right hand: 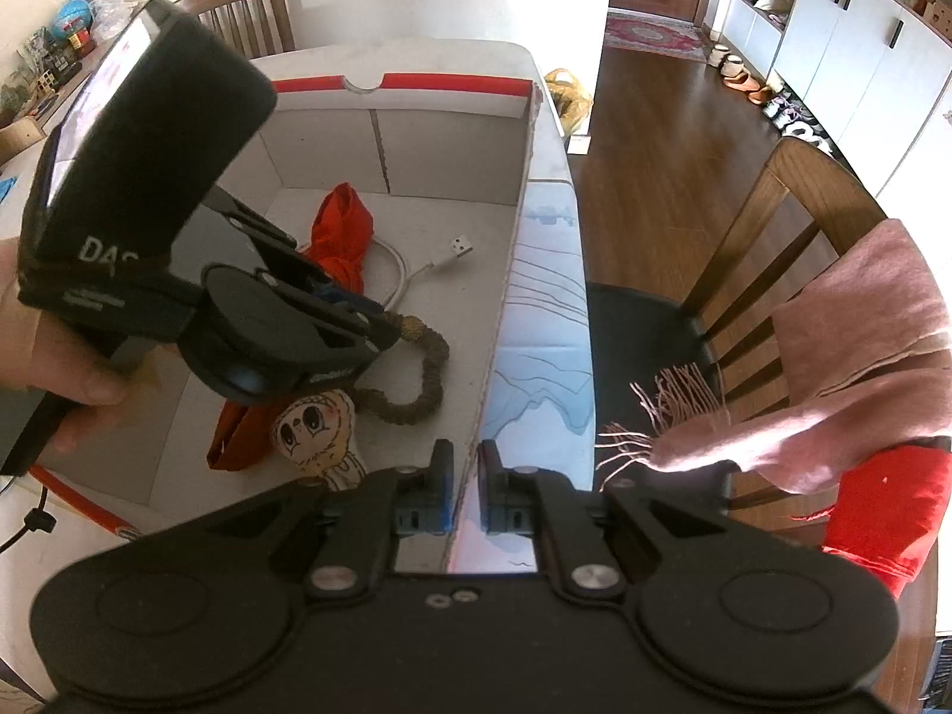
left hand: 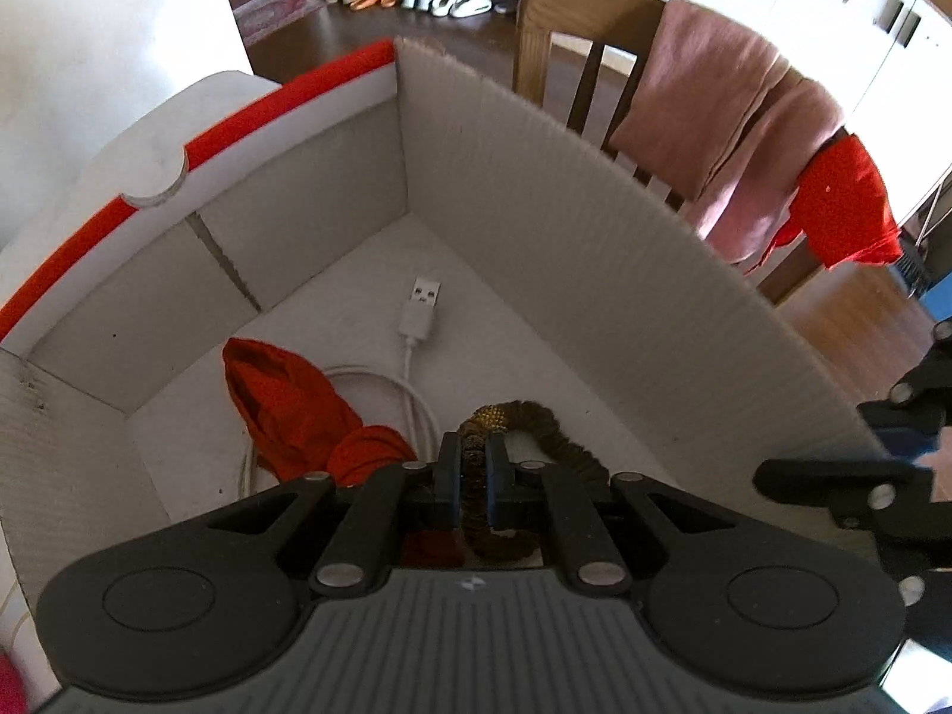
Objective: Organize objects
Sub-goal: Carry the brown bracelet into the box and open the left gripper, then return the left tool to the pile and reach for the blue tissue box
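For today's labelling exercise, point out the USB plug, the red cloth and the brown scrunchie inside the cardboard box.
USB plug [left hand: 426, 291], left wrist view, on the metal connector end.
Red cloth [left hand: 279, 404], left wrist view, on the middle of the bundle.
Brown scrunchie [right hand: 431, 366], right wrist view, on the right bend of its loop.
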`<action>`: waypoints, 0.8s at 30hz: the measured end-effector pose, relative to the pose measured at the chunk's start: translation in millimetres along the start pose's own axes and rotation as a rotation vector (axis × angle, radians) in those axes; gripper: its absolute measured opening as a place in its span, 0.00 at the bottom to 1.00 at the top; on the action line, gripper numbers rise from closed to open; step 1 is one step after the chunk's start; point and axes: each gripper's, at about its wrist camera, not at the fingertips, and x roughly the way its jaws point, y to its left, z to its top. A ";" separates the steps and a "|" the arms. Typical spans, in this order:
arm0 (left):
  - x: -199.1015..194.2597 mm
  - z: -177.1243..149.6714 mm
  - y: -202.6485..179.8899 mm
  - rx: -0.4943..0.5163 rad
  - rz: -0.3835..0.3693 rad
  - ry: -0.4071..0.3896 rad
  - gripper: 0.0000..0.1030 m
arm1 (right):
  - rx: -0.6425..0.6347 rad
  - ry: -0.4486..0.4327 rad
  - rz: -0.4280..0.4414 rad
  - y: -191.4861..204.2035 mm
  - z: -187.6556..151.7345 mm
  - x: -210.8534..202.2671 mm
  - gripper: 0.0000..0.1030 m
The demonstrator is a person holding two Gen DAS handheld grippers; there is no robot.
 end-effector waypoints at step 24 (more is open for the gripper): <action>-45.8 -11.1 1.7 -0.046 -0.021 -0.113 0.56 | -0.006 0.000 0.001 1.5 -2.8 0.7 0.07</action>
